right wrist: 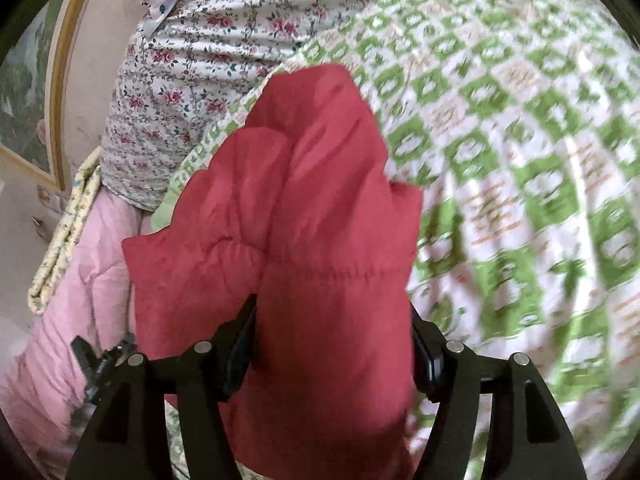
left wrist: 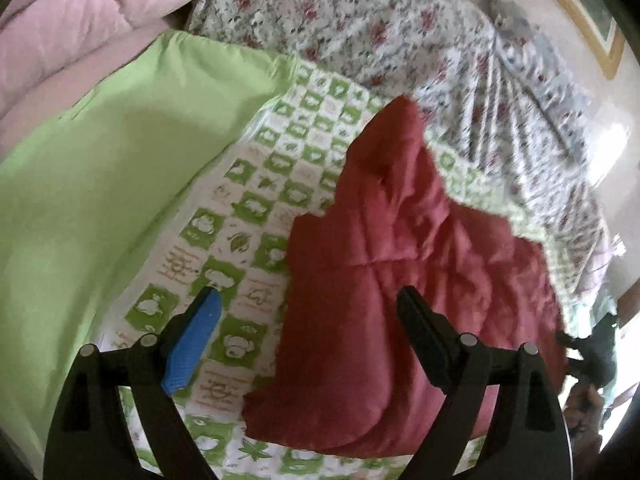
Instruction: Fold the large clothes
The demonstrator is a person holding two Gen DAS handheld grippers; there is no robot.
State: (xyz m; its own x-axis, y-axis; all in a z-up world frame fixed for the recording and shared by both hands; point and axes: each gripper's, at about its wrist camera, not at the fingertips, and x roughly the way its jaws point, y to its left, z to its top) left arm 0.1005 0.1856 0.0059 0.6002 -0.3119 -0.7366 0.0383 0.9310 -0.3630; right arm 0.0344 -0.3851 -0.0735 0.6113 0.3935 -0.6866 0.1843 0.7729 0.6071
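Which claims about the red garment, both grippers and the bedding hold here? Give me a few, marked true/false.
1. The red garment lies on the green-checked sheet. True.
2. The left gripper is shut on the garment. False: its jaws stand wide apart, clamping nothing.
3. Red fabric fills the gap between the right gripper fingers. True.
4. The plain green cloth covers the garment. False: it lies beside it, with checked sheet between them.

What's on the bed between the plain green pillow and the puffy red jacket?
Only the green-and-white checked bedsheet, bare of other things. The left wrist view shows it between the plain green pillow and the puffy red jacket.
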